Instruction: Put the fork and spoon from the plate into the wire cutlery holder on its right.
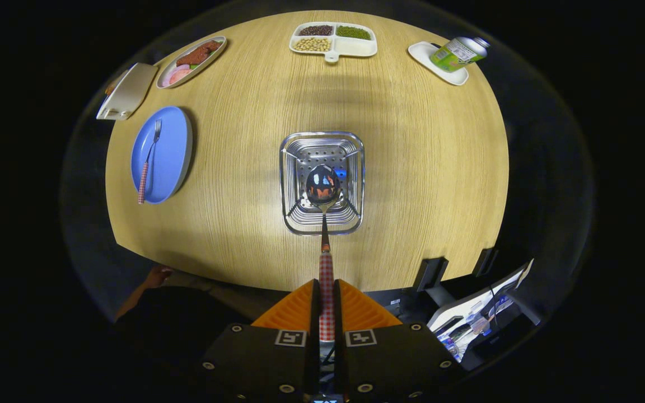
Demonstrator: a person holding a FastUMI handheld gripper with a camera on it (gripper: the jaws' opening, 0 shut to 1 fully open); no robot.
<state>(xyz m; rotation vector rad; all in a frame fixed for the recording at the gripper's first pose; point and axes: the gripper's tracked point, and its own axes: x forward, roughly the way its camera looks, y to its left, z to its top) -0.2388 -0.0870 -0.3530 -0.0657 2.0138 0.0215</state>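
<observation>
My gripper (326,305) is shut on the red-checked handle of a spoon (323,187). I look straight down from well above the wooden table. The spoon's shiny bowl hangs over the open top of the square wire cutlery holder (300,218), which stands on the table straight ahead of the fingers. To the holder's left lies a blue plate (172,145) with a fork (148,162) on it; the fork has the same checked handle, with its tines toward the far side.
Along the far table edge sit a divided white dish of beans (356,47), a green can on a small white tray (459,53), an oval plate of food (191,61) and a beige tray (126,92). A person's hand (157,277) rests below the near edge.
</observation>
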